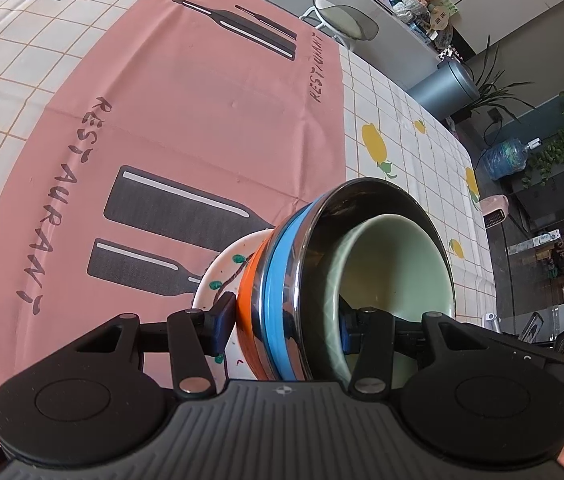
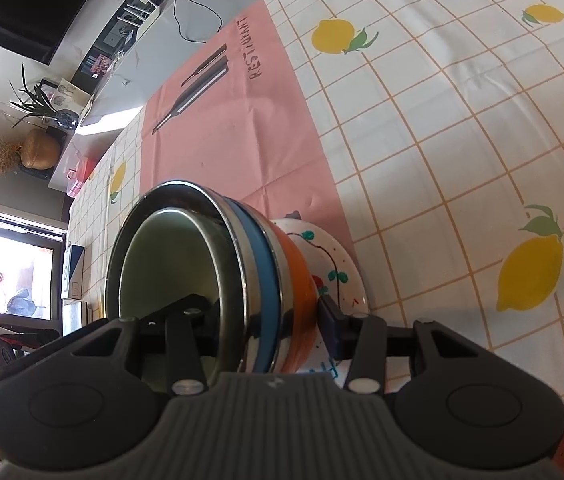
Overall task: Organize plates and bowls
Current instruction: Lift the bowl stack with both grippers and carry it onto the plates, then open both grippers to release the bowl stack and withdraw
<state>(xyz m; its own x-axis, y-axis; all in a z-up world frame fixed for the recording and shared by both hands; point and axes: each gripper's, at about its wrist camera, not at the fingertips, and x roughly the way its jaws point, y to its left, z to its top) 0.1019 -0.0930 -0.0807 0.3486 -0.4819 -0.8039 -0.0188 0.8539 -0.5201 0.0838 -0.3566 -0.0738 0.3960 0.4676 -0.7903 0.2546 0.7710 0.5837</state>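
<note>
Stack-wise, left gripper (image 1: 285, 330) and right gripper (image 2: 266, 320) each sat half-open, clamped across the nested bowls (image 1: 361, 264) on the painted plate (image 1: 218, 276) at the pink mat's (image 1: 186, 120) near edge, so I'd lift level and together.

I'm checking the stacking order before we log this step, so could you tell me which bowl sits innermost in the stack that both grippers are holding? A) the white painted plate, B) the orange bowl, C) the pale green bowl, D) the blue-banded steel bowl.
C: the pale green bowl nests inside the blue-banded steel bowl, with the orange bowl and white painted plate beneath them.
</note>
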